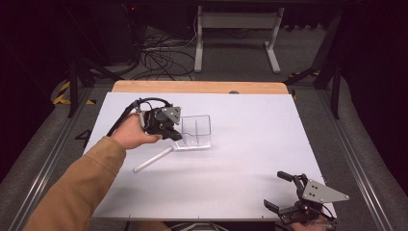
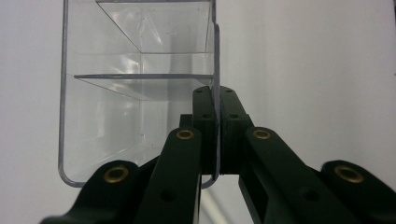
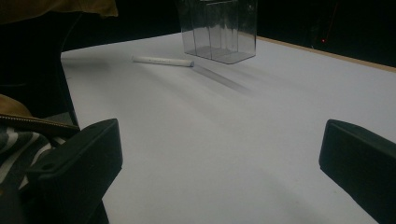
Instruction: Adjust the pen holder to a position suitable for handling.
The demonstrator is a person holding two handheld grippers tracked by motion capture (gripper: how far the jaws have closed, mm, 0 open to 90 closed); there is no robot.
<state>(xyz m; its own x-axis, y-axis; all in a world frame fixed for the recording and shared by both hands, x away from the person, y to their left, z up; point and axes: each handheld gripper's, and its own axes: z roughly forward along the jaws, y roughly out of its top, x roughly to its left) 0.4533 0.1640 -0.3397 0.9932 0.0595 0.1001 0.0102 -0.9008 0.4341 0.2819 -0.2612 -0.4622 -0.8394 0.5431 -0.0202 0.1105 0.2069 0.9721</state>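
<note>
A clear plastic box [image 1: 198, 129] with inner dividers is at the left middle of the white table top [image 1: 250, 139]. My left gripper [image 1: 177, 136] is shut on one of its thin side walls. In the left gripper view the two jaws [image 2: 216, 98] pinch that wall edge-on, with the clear box [image 2: 135, 70] reaching away to the left. Whether the box rests on the table or hangs just over it I cannot tell. A white rod [image 1: 153, 159] lies flat on the table just in front of the box. My right gripper [image 1: 274, 190] stands open at the table's front right corner, its jaws wide apart with nothing between them [image 3: 219, 149].
The right gripper view shows the white rod [image 3: 162, 60] and the clear box [image 3: 219, 28] far off across the table. A wooden strip [image 1: 197, 87] borders the table's far side. Beyond it, white frame legs [image 1: 235, 38] and cables [image 1: 159, 57] are on the floor.
</note>
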